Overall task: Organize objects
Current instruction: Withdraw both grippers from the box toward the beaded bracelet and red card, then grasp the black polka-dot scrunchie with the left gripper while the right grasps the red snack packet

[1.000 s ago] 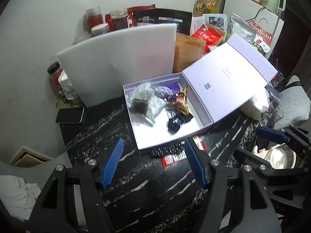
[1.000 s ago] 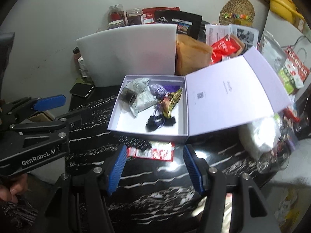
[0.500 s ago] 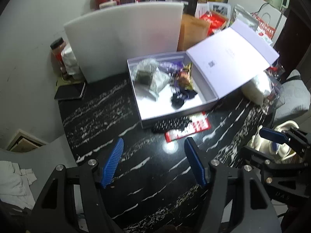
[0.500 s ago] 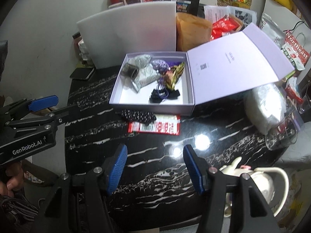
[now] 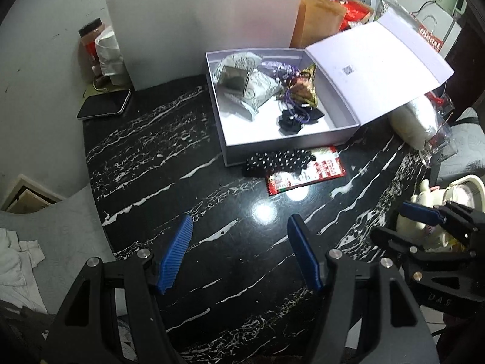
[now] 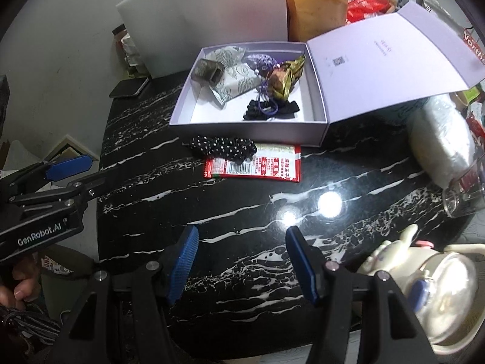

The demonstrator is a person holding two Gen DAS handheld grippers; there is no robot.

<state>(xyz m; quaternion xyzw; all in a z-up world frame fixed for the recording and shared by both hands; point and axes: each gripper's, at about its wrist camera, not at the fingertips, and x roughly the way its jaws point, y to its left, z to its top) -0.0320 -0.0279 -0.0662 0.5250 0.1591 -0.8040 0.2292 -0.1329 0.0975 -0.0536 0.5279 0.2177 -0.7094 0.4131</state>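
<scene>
A phone [image 5: 104, 104] is lying at the black marble table's [image 5: 169, 157] far edge, beside a white foam board [image 5: 203, 21]; a kettle [image 6: 445, 291] is sitting near.

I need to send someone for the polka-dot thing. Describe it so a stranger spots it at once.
Start at the open lilac cardboard box on the black white-veined marble table. Just outside its near wall lies a black fabric band with white dots, one end overlapping a flat red printed sachet. It is the only dotted, soft item outside the box.
</scene>
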